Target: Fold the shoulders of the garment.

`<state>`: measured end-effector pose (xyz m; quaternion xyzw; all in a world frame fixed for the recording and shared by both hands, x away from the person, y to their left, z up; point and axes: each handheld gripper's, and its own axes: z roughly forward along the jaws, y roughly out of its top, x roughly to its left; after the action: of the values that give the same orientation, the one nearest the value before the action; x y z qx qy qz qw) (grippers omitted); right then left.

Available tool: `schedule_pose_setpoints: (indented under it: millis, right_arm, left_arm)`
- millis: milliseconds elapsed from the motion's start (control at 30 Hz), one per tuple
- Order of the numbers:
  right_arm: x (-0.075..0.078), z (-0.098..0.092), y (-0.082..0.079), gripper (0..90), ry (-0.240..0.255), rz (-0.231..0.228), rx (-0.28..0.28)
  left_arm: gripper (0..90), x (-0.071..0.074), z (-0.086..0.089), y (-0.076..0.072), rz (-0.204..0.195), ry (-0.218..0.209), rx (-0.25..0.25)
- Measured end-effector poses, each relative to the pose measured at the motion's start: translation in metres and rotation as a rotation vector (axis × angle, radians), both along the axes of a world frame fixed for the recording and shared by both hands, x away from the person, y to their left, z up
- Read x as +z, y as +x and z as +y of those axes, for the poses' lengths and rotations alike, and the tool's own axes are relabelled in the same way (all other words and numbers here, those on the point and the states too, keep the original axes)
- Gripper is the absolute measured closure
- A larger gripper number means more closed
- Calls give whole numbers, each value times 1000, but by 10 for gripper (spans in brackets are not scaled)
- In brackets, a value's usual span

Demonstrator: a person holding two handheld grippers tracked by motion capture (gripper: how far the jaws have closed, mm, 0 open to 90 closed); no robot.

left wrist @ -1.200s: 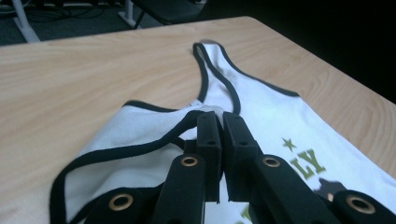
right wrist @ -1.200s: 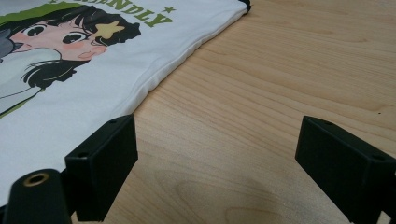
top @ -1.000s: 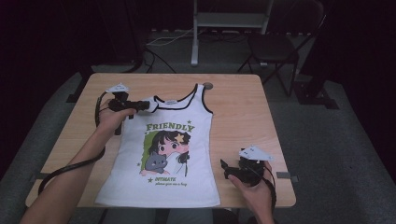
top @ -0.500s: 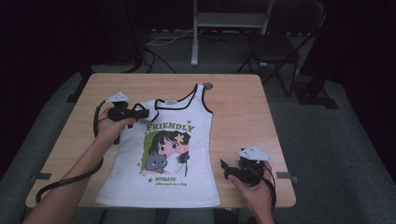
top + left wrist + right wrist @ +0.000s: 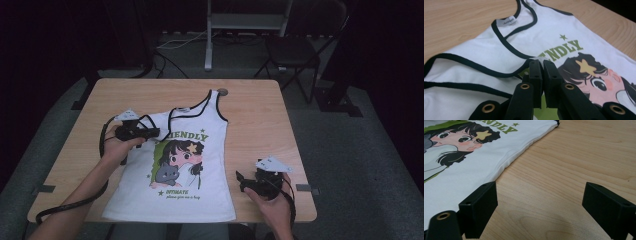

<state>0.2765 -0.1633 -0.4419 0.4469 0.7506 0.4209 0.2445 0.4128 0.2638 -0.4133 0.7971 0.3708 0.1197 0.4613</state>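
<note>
Lying flat on the wooden table (image 5: pixel 260 112), a white tank top (image 5: pixel 175 197) with black trim spreads from the table's middle toward the near edge, print side up. The high view takes in the whole garment: its right strap reaches toward the far side, while the left strap is folded over the chest so that it hides the first letters of the green word. The left gripper (image 5: pixel 152 133) sits on that folded strap, held by the left hand (image 5: pixel 119 147), with a cable looping back along the forearm. The left gripper view gives what the overhead camera cannot: the two black jaws are pressed together with a small pinch of white cloth and its black edging caught between them, just above the cartoon girl's hair, and the neck label (image 5: pixel 508 21) lies farther on. The right gripper (image 5: pixel 241 181) rests near the table's near right corner, just beside the shirt's right side seam, in the right hand (image 5: pixel 272 202). The right gripper view shows its jaws standing wide apart over bare wood, nothing between them, with the shirt's side edge running past the left jaw.
</note>
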Motion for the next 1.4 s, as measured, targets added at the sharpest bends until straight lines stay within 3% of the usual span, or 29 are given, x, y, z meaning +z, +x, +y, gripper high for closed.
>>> schedule_pose_setpoints:
  millis: [267, 767, 933, 1100, 1267, 1400]
  right_arm:
    - [0, 0, 0, 122, 1, 1, 2]
    - [0, 0, 0, 122, 1, 2, 2]
    - [0, 1, 0, 122, -1, 3, 1]
    - [0, 0, 0, 122, 1, 2, 2]
    - [0, 0, 0, 122, 1, 2, 3]
    - [0, 0, 0, 122, 1, 2, 2]
  left_arm:
    - [851, -7, -3, -8, -11, 51, -7]
    - [845, -3, 0, -20, -23, -19, 6]
    - [839, -3, -2, -24, -33, -4, -4]
    - [821, -13, -2, -27, -9, 23, -7]
    - [744, -17, 1, -32, 7, 31, -18]
    - [657, -12, 7, -37, -12, 52, -10]
